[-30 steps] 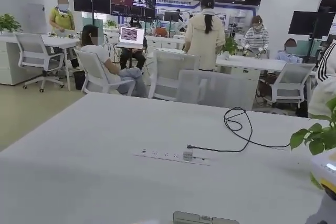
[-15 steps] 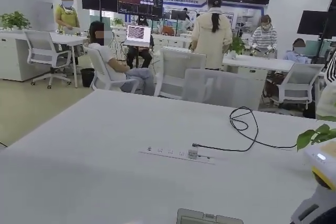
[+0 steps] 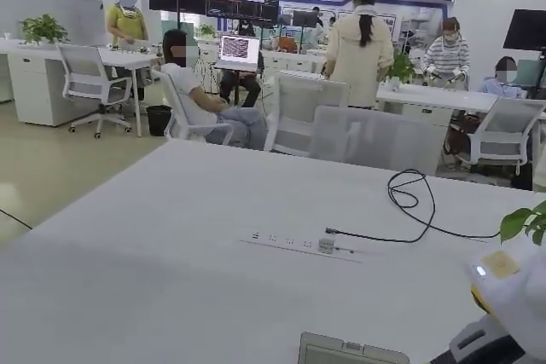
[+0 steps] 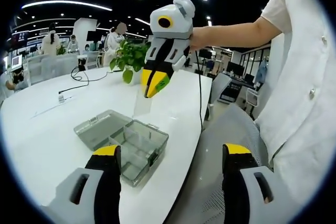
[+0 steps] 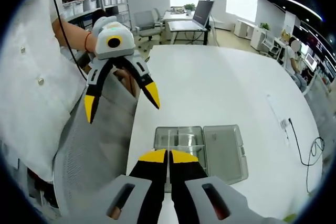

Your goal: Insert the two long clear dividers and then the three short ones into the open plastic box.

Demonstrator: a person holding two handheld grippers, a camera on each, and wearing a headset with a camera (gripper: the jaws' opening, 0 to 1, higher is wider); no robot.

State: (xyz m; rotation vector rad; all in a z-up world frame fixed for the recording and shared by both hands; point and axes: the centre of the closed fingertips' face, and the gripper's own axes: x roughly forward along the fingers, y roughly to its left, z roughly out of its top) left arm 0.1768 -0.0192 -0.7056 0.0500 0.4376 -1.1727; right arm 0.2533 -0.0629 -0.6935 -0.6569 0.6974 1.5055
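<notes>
The open clear plastic box [image 4: 123, 141] lies on the white table near its edge, lid flat beside it, with clear dividers standing inside. My right gripper [image 4: 148, 94] hovers above the box, shut on a clear divider [image 4: 143, 106] that hangs from its tips. My left gripper [image 4: 171, 150] is open wide and empty, held off the table's edge short of the box. From the right gripper view, the shut right gripper [image 5: 168, 153] sits over the box [image 5: 199, 150], and the open left gripper [image 5: 122, 112] is to the left. The box's far edge [image 3: 350, 351] peeks in low in the head view.
A power strip [image 3: 299, 245] lies mid-table with a black cable [image 3: 414, 202] looping to the right. A potted plant [image 4: 130, 59] stands at the table's right end. The white and yellow body of a gripper [image 3: 510, 291] rises at the head view's lower right. People and chairs are behind the table.
The head camera has swung, shifting the scene right and down. The gripper at the lower right has come further up into the head view.
</notes>
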